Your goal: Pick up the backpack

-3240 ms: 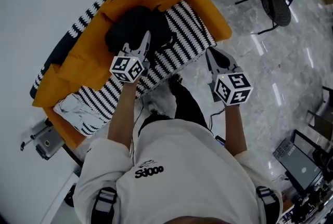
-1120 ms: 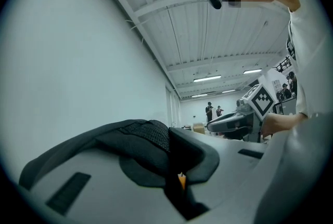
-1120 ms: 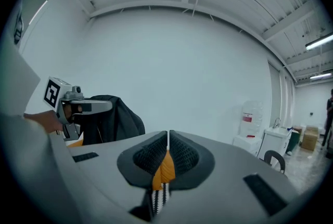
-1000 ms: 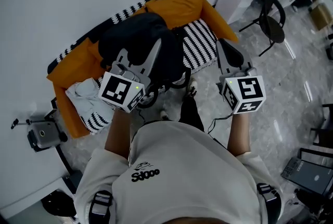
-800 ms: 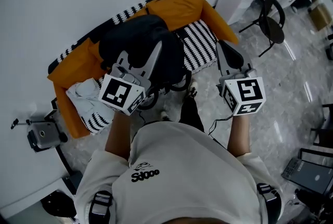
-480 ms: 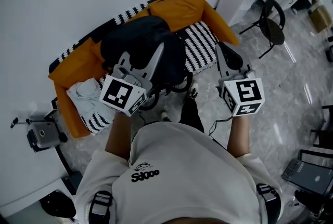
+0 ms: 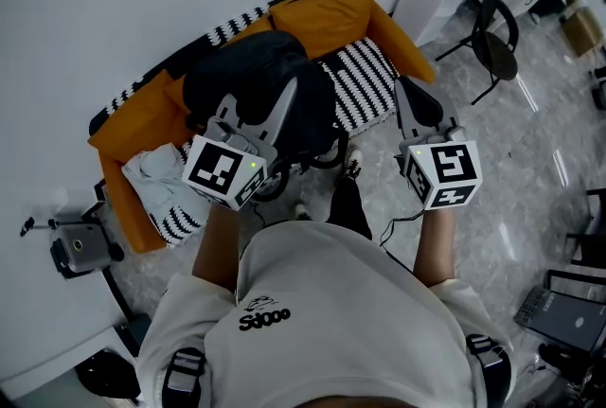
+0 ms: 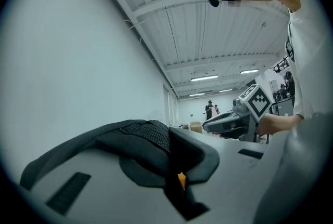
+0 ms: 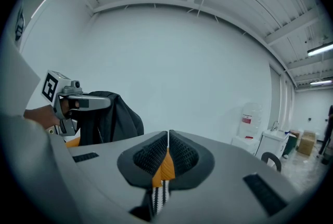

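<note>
Soft and probably light, the backpack (image 7: 241, 75) sagged at eleven o'clock from the left gripper (image 7: 284, 98), which pinched its webbing (image 8: 148, 137); the right gripper (image 7: 405, 98) sat closed, empty.

Backpack (image 7: 254, 82) over the sofa (image 7: 327, 10) — chair (image 7: 498, 29) well right.

One black fabric backpack (image 7: 251, 79) shows above one orange sofa (image 7: 327, 4). The sofa's seat carries one black-and-white striped cover (image 7: 365, 79), and one crumpled pale cloth (image 7: 151, 171) lies at the sofa's left end. One black office chair (image 7: 499, 32) stands on the floor. There are two grey handheld grippers (a left gripper (image 7: 260, 108) and a right gripper (image 7: 409, 98)), each bearing one marker cube.
</note>
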The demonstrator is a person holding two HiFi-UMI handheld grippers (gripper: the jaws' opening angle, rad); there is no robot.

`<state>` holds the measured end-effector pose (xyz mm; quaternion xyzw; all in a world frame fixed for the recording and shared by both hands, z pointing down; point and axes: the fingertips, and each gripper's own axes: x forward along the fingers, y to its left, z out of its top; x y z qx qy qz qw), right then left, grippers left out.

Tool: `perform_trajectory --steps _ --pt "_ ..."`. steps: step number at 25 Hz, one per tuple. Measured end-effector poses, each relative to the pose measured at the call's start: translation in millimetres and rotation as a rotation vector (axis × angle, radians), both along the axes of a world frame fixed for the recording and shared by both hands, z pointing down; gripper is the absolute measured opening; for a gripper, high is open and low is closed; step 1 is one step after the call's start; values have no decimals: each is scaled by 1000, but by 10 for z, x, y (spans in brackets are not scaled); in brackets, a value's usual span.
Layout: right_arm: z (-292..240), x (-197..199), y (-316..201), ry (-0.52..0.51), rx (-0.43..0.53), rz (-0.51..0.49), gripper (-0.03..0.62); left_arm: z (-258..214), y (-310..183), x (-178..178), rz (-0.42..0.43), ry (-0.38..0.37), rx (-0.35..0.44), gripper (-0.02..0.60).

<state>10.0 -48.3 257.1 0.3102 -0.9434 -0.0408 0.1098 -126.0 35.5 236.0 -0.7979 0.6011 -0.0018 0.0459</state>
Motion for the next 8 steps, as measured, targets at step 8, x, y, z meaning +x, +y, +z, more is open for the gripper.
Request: perform_trajectory --steps 8 --pt "74 32 -52 15 0 16 37 39 -22 -13 2 9 -11 40"
